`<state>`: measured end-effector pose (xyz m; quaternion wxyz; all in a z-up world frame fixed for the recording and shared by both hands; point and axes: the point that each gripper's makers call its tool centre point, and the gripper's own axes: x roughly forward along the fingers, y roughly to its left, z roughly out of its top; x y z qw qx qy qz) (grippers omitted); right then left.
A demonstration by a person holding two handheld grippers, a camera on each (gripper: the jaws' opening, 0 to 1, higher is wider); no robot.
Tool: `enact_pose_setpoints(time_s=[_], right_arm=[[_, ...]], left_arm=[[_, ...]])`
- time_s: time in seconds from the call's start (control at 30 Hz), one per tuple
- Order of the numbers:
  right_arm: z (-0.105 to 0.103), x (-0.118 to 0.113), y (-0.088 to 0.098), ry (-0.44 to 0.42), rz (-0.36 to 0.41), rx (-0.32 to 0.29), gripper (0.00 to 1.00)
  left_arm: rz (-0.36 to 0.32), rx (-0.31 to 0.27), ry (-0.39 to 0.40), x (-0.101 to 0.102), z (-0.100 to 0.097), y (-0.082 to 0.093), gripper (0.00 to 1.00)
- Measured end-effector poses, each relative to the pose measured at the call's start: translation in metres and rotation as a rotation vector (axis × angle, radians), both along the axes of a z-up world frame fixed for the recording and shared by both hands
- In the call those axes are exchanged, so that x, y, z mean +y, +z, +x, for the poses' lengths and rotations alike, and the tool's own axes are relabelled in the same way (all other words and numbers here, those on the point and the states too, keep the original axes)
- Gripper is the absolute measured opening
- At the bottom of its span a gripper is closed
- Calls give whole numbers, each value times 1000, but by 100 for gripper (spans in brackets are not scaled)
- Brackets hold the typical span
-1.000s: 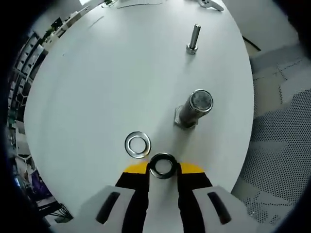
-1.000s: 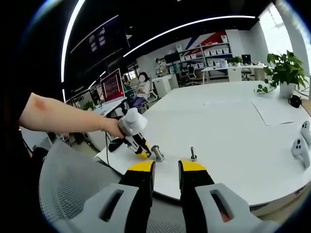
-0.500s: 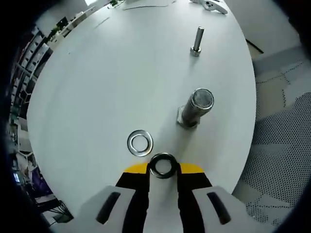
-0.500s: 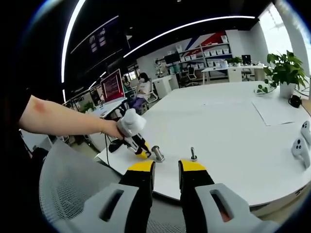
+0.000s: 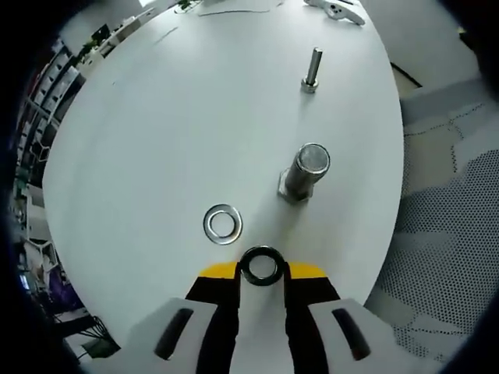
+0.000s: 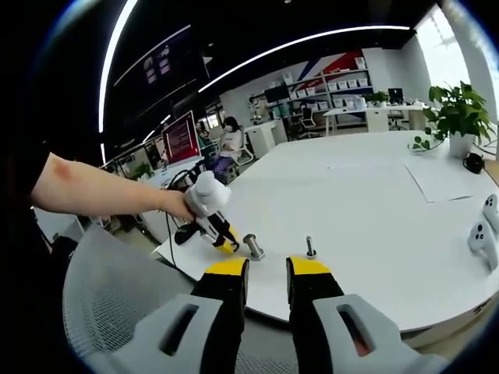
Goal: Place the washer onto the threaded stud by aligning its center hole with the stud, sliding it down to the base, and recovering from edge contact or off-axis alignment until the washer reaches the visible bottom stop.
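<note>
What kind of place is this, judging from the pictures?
Probably an open-plan office. The right gripper view shows a large white table, desks with a red monitor and a seated person behind, shelves with boxes on the far wall, and a potted plant.

On the table (image 5: 156, 117), washer (image 5: 222, 224) lies left of stud (image 5: 304, 173).

You are working in an open-plan office: beyond the big white bench (image 6: 374, 195) stand desks with monitors (image 6: 179, 136), office chairs (image 6: 300, 118), far shelves of white boxes (image 6: 343, 82), a potted plant (image 6: 456, 113), and long ceiling light strips (image 6: 312, 37).
</note>
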<state>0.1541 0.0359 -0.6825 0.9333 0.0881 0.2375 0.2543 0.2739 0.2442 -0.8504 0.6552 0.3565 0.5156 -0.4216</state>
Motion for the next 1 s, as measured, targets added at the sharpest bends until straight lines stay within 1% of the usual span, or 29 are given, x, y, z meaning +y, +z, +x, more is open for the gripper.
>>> enact_pose_setpoints(time_s=[0.13,0.27,0.33,0.37,0.5,0.53,0.57,0.73,0.87,1.0], right_arm=[[0,0,0,2,0,-1,22],[0,0,0,2,0,-2,22],[0,0,1,3,1,-4,22],[0,0,1,3,1,-4,22],[0,0,1,3,3,-7,22],[0,0,1,1,3,-7,22],[0,0,1,1,3,-8,22],[0,0,2,4,3,-12,22],[1,0,3,1,6,-17,22],[1,0,3,1,6,-18,22]], left_arm=[[-5,5,2,-3,1,9,19],[-8,-1,-14,-9,1,21,19],[-14,8,-22,-12,1,26,19],[-29,25,-15,-16,-2,28,19],[-59,19,-12,-27,-1,40,19],[-80,37,5,-32,-2,44,19],[-88,41,9,-35,-2,47,19],[-92,22,-27,-47,-3,63,19],[-96,13,-60,-59,-6,67,19],[-93,14,-83,-68,-8,66,19]])
